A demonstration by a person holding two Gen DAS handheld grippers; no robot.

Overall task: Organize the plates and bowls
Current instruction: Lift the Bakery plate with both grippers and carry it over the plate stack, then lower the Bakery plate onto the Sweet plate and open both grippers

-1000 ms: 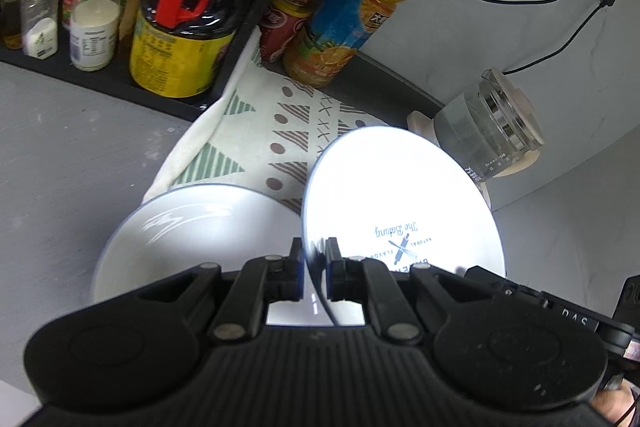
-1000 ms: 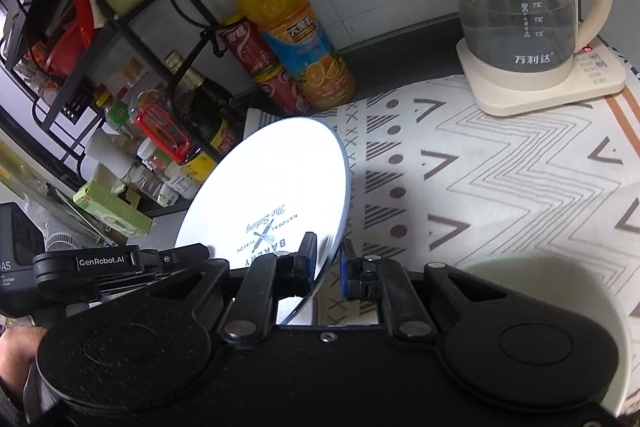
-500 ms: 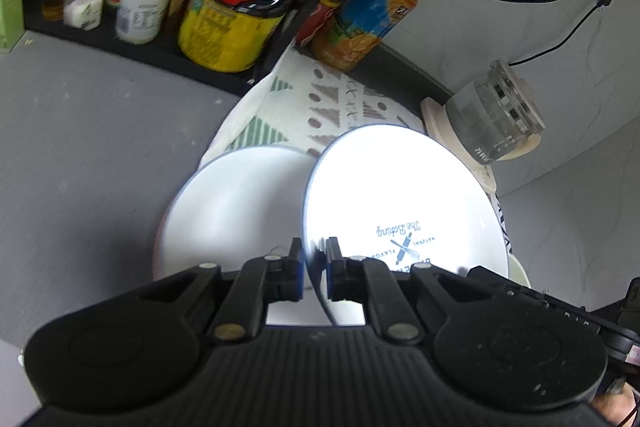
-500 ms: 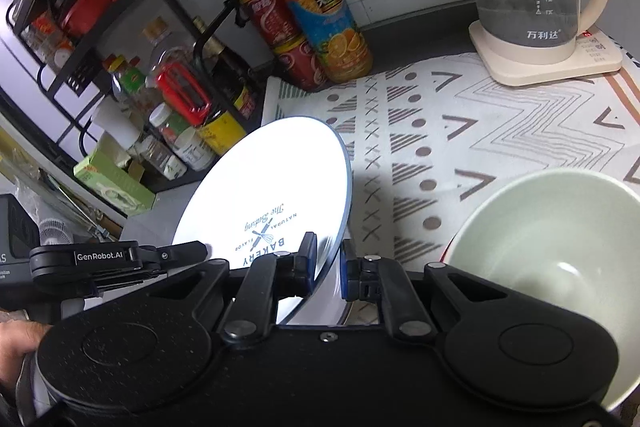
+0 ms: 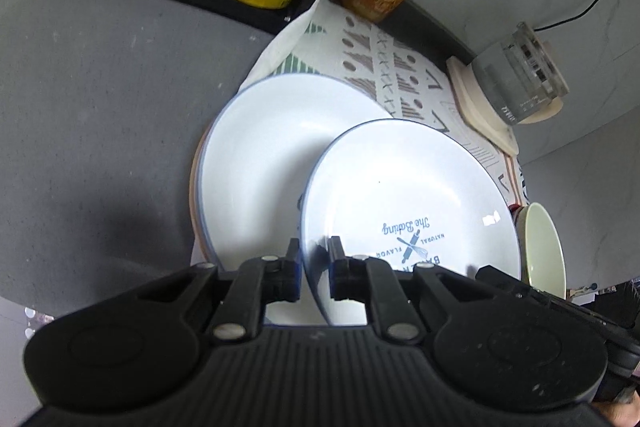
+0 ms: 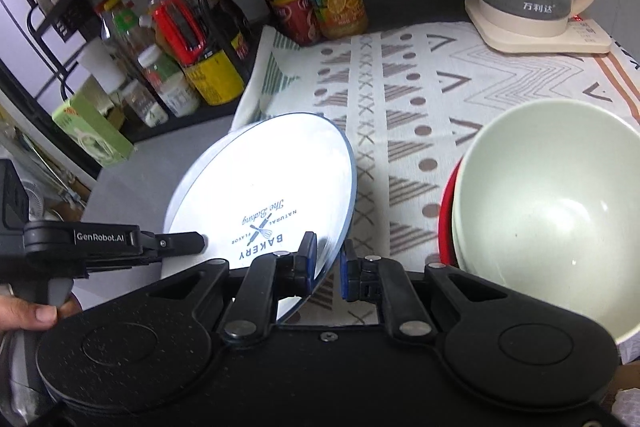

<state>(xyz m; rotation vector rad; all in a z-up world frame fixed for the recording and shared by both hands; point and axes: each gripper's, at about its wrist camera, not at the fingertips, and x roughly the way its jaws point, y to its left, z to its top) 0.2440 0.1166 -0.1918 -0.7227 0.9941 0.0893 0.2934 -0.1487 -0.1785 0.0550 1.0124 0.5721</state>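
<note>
Carrying a white round ceramic plate with a blue rim and a blue bakery emblem point(image 5: 404, 195) toward its stack is the step in hand. The left hand-held gripper point(image 5: 314, 267) is clenched on the near rim of this plate, which stands tilted on edge in the air just ahead of its fingers. The right hand-held gripper point(image 6: 327, 261) straddles the opposite part of the same rim; whether its pads press the rim or merely flank it cannot be told from the right wrist view.

Ahead of the left hand-held gripper and slightly to its left lies a stack of white round plates point(image 5: 268, 155) at the edge of a patterned white cloth point(image 6: 420, 99) on the grey tabletop point(image 5: 100, 99). The carried plate overlaps the stack in this view, but it appears to be above it, not resting on it. To the right of the right hand-held gripper a pale green ceramic bowl point(image 6: 544, 211) sits nested in a red bowl point(image 6: 446, 211), so the bowls look already grouped.

The next move probably calls for levelling the carried plate, centring it over the stack, lowering it until the rims meet, and only then releasing it. Both hand-held grippers share one rim, so an uneven release could let the plate swing or strike the stack.
</note>
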